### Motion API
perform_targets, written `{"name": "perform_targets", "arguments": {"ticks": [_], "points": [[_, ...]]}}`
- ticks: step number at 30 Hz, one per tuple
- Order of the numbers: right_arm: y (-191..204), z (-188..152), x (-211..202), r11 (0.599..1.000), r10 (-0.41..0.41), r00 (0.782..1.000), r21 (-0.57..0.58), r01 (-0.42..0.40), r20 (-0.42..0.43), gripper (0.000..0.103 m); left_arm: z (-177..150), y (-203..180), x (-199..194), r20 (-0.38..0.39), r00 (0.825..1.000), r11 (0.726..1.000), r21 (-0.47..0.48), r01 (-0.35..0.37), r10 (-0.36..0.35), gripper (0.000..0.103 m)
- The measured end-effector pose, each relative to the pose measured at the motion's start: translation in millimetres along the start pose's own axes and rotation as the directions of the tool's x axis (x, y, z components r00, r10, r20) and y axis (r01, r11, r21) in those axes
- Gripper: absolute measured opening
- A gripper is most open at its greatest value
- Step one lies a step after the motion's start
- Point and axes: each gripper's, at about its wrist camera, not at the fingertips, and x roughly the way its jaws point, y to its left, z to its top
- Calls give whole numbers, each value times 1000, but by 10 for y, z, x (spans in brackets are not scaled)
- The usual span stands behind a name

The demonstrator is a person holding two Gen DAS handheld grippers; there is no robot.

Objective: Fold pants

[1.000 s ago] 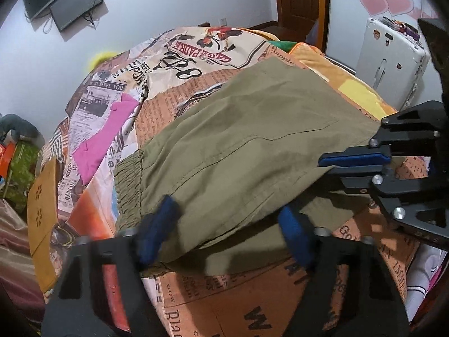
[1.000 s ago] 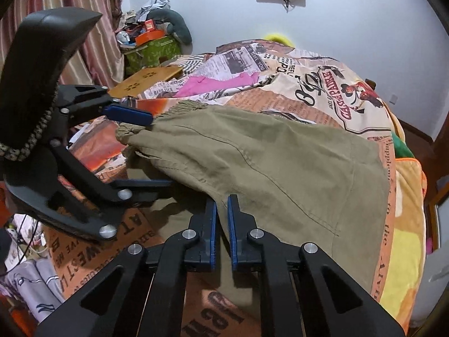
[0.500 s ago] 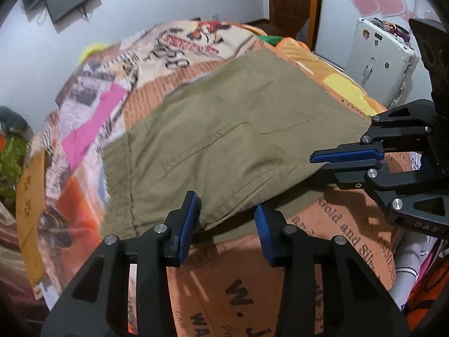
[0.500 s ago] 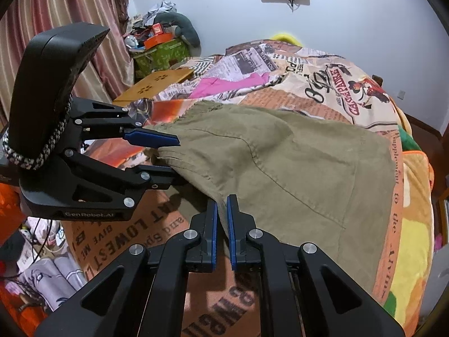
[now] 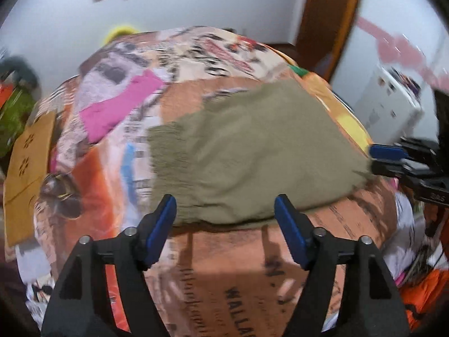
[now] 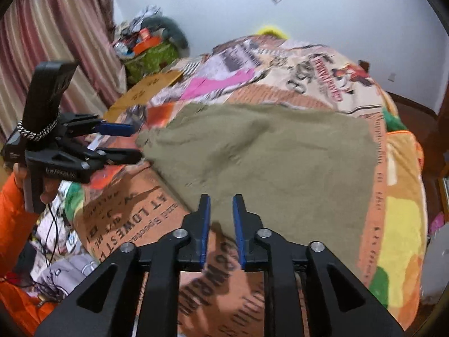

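Observation:
The olive pants (image 5: 252, 154) lie folded and flat on the newspaper-print bedspread (image 5: 252, 275). My left gripper (image 5: 226, 210) hovers at their near edge, its jaws opening wide, and the blue pads (image 5: 165, 219) do not press on the cloth. The right gripper (image 6: 221, 205) is over the pants (image 6: 280, 163) near their front edge. Its jaws are opening with a narrow gap, and nothing is pinched between them. The left wrist view shows the right gripper (image 5: 390, 160) at the pants' right corner. The right wrist view shows the left gripper (image 6: 126, 143) at the waistband corner.
A pink cloth (image 5: 120, 106) and a cardboard sheet (image 5: 25, 168) lie on the bed's left part. A white suitcase (image 5: 390, 104) and a wooden door frame (image 5: 328, 22) stand to the right. Curtains (image 6: 56, 42) and piled clutter (image 6: 148, 42) are left of the bed. An orange sleeve (image 6: 14, 219) holds the left gripper.
Both grippers have let go of the pants' near fold and drawn back and upward. The right jaws went from shut to slightly apart, the left jaws spread wide. The pants now rest flat.

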Motion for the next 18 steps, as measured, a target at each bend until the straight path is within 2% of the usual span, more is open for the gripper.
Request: {"name": "perform_targets", "arguments": {"ticks": [1,2,5,9,12,14,15,17,18], "points": [[-70,6,-56,1000,-22,1000,22,22,22,37,18,86,18,-2,1000,999,-34,-15,14,75],[-111,17,-78,999,-37,999,33,36,34,39,23,142,39,-7,1000,998,-57,-18,18,75],[-300,2,-97,992,-82,996,98,78,34,40,21,333,216,-50,999,989,-146,-19,12,75],[-537,-143,-15,973,-117,993,200,117,-11,40,-88,430,478,-108,994,978,-210,-5,-18,75],[-619,-284,79,964,-120,991,230,132,-62,40,-179,424,611,-127,991,973,-233,0,-30,75],[-658,-381,166,961,-116,987,237,139,-107,40,-214,403,596,-108,994,973,-230,-14,-11,71],[-664,-431,205,962,-111,986,236,138,-125,40,-219,395,571,-98,995,975,-221,-23,1,66],[-650,-508,221,965,-111,987,225,135,-113,40,-214,357,500,-79,996,980,-190,-66,51,59],[-636,-512,208,966,-113,988,222,135,-109,40,-203,348,469,-72,994,980,-177,-90,78,52]]}}
